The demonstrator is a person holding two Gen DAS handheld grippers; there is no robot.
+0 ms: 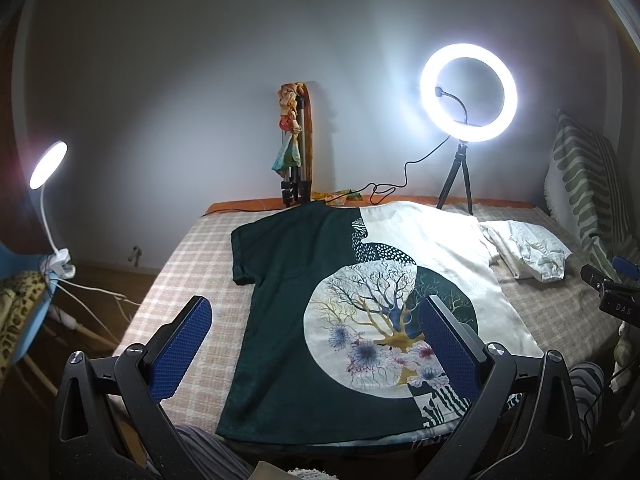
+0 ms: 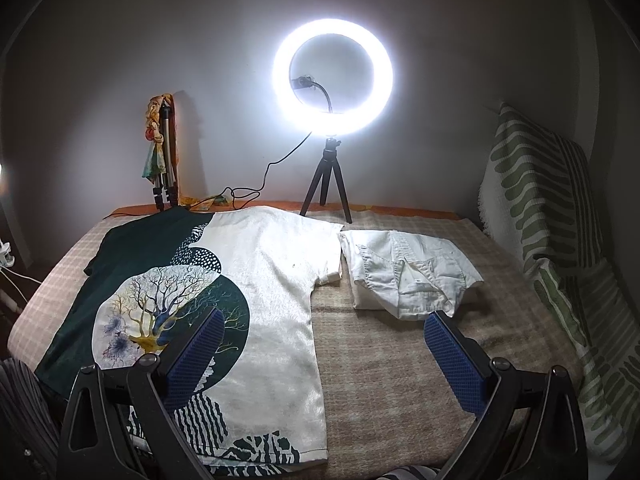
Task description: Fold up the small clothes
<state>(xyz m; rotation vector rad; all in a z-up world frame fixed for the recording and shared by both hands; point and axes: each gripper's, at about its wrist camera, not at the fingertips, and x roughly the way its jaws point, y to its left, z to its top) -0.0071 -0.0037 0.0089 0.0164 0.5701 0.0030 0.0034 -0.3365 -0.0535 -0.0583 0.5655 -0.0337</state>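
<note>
A dark green and cream T-shirt with a tree print lies spread flat on the checked bed cover, collar at the far end. It also shows in the right wrist view. A folded white garment lies to its right, also visible in the left wrist view. My left gripper is open and empty above the shirt's near hem. My right gripper is open and empty above the shirt's right edge and the bare cover.
A lit ring light on a tripod stands at the bed's far edge, with a cable. A folded tripod with cloth leans on the wall. A striped pillow stands on the right. A clip lamp is at the left.
</note>
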